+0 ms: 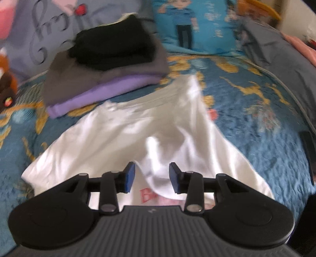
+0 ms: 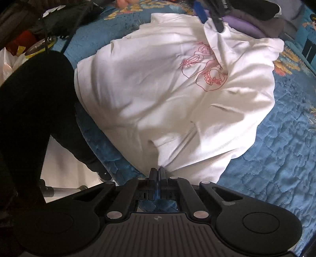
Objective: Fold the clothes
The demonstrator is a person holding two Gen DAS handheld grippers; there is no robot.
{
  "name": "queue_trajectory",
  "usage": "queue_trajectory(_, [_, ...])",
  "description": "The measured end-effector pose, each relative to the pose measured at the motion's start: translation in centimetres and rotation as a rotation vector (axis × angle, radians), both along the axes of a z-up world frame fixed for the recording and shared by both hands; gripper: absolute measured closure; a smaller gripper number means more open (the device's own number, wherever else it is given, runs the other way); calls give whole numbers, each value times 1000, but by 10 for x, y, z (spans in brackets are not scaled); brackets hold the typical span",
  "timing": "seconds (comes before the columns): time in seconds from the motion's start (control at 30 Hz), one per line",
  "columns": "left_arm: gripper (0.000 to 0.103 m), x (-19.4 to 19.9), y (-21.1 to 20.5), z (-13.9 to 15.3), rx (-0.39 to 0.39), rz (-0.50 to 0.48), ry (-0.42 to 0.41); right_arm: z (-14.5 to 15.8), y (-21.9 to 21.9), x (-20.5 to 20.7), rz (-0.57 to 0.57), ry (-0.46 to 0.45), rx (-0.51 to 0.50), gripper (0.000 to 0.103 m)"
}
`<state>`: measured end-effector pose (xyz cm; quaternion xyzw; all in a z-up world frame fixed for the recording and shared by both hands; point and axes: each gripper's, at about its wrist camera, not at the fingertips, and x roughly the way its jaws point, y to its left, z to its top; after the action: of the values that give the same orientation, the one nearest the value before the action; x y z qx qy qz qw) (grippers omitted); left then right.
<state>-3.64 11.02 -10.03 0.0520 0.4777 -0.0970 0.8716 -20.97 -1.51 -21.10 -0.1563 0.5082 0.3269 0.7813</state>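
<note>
A white T-shirt [image 1: 126, 130] with a pink line print [image 2: 205, 67] lies spread on the blue patterned bedspread [image 1: 246, 122]. My left gripper [image 1: 152, 178] is open, its blue pads on either side of a raised fold of the shirt, not closed on it. It also shows at the far top of the right wrist view [image 2: 209, 13], above the shirt. My right gripper [image 2: 157, 174] is shut on the near edge of the white shirt [image 2: 167, 118], pinching a bunch of cloth at the bed's edge.
A stack of folded clothes, black on grey on purple [image 1: 106, 65], sits at the back left of the bed. Pillows [image 1: 189, 25] line the headboard. A person's leg in black [image 2: 33, 110] stands beside the bed at the left.
</note>
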Motion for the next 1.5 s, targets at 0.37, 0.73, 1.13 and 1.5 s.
queue_trajectory(0.37, [59, -26, 85, -11, -49, 175, 40, 29, -12, -20, -2, -13, 20, 67])
queue_trajectory(0.73, [19, -59, 220, -14, -216, 343, 99, 71, 27, -5, 86, -142, 131, 58])
queue_trajectory(1.13, [15, -19, 259, -76, -589, 506, 208, 26, 179, -16, 412, -388, -163, 55])
queue_trajectory(1.5, [14, -10, 252, -86, -628, 448, 220, 15, 231, 1, 382, -362, -148, 61])
